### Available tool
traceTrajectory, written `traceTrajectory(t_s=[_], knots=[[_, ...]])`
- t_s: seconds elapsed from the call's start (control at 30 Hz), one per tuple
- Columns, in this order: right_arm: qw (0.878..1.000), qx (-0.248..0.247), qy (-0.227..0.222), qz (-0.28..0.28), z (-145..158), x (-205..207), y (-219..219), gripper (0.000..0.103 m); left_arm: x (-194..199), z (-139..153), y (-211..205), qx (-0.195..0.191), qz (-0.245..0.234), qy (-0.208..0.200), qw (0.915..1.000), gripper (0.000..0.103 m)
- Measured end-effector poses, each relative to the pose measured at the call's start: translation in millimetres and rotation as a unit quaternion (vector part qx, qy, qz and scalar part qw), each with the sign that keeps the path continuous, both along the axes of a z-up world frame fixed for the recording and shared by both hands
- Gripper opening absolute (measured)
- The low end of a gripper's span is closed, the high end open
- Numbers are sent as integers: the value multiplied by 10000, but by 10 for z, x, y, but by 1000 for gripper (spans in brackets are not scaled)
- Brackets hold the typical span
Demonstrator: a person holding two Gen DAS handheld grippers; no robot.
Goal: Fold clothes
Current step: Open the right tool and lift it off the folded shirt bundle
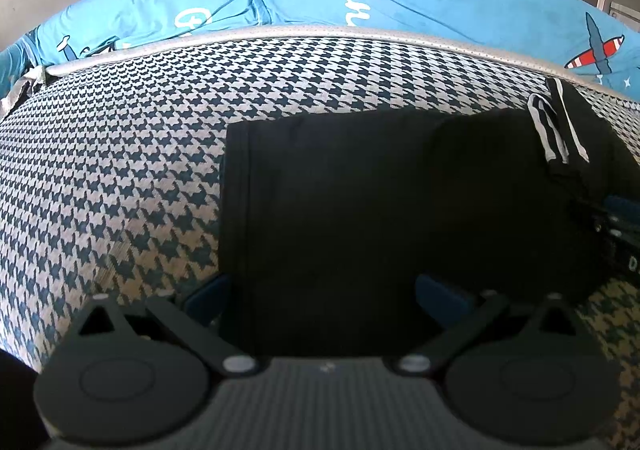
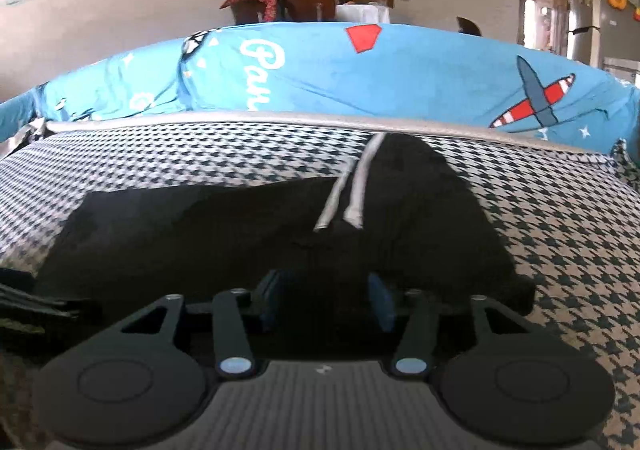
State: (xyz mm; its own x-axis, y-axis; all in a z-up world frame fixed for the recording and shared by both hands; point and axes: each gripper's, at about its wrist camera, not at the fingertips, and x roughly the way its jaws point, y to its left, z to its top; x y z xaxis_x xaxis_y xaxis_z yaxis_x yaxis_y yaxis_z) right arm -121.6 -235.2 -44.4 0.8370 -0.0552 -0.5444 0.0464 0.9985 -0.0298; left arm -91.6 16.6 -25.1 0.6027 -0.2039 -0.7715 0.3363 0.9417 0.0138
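My left gripper (image 1: 322, 296) is spread wide, its blue pads (image 1: 438, 296) flanking the near edge of the black garment (image 1: 360, 202). My right gripper (image 2: 326, 300) has its pads closer together, with black cloth bunched between them; I cannot tell whether it truly pinches. The garment lies folded on the houndstooth cushion (image 1: 120, 154), white stripes (image 2: 352, 194) showing ahead of the right gripper. Beyond runs a silver trim (image 1: 320, 32), then a blue cover (image 2: 420, 74).

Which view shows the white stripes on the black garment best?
The right wrist view: the white stripes run near frame centre on the black garment. The left wrist view shows them short, at the garment's far right.
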Motion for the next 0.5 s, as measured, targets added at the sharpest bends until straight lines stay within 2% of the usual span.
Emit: traceTrajectory(t_s=[0.5], knots=[[9979, -242, 279, 527, -7, -179, 440, 49, 11, 59, 80, -31, 233, 292, 9993, 103]])
